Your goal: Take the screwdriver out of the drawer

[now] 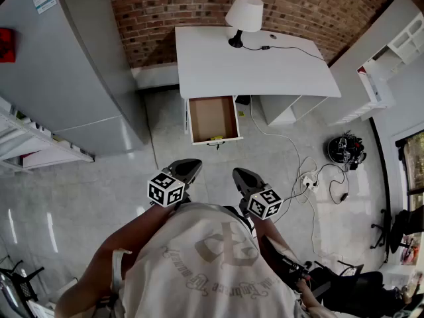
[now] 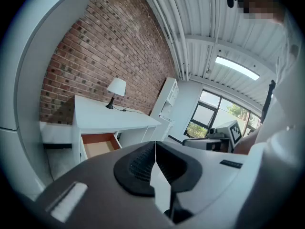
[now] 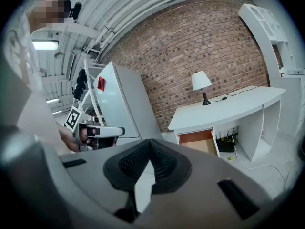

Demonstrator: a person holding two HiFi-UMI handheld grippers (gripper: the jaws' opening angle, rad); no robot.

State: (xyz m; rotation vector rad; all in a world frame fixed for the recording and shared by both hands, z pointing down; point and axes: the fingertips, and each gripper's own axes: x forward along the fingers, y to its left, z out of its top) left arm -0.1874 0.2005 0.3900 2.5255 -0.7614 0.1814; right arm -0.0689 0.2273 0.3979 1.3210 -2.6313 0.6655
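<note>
The open wooden drawer (image 1: pixel 212 116) sticks out from under the white desk (image 1: pixel 252 61), a few steps ahead of me. Something small and yellow (image 1: pixel 216 138) lies at the drawer's front edge; it is too small to tell whether it is the screwdriver. My left gripper (image 1: pixel 187 169) and right gripper (image 1: pixel 241 176) hang side by side over the floor, short of the drawer, both shut and empty. The drawer (image 2: pixel 97 144) shows past the left gripper (image 2: pixel 155 144). It shows again, as the same drawer (image 3: pixel 200 141), beyond the right gripper (image 3: pixel 150 142).
A grey fridge (image 1: pixel 79 65) stands to the left of the desk, with a wire rack (image 1: pixel 33 144) beside it. A lamp (image 1: pixel 244 15) sits on the desk. Cables and a power strip (image 1: pixel 308 179) lie on the floor at the right. White shelves (image 1: pixel 391 52) line the right wall.
</note>
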